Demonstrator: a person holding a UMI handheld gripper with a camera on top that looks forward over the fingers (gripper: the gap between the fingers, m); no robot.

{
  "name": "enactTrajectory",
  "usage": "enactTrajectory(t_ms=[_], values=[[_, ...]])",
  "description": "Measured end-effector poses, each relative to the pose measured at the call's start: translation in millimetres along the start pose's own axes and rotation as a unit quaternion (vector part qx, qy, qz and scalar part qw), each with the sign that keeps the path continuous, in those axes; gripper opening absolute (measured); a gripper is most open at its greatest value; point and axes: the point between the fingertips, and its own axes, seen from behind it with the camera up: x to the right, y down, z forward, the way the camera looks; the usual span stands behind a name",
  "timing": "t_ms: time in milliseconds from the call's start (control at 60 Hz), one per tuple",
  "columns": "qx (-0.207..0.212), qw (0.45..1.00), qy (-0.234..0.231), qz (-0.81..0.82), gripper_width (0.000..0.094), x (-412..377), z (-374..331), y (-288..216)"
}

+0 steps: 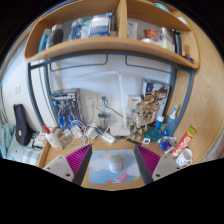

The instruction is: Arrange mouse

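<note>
Currently I am holding the claw [112,160] above the cluttered light wooden counter [112,146], its magenta pads [150,160] standing apart with nothing clamped between them. I am not making out a mouse anywhere among the clutter. Beyond the fingers, tangled white cables [78,125] are lying near the wall, and a curved wooden shelf [112,45] is hanging overhead.

Gripper [113,152]: low in the frame at centre, pointing forward.
Fingers: two, spread apart with a clear gap between them.
Left finger pad [80,158]: magenta, at lower left of centre, angled inward.
Right finger pad [149,158]: magenta, at lower right of centre, angled inward.
Grip: nothing pressed between the pads.
</note>
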Motion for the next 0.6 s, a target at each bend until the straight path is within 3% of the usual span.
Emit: enactTrajectory(t_ms=[283,600], values=[[0.052,0.998,-0.024,0.001,0.086,10,-89,-40],[0.07,0.996,-0.054,-0.007,0.0856,6,-139,-34]])
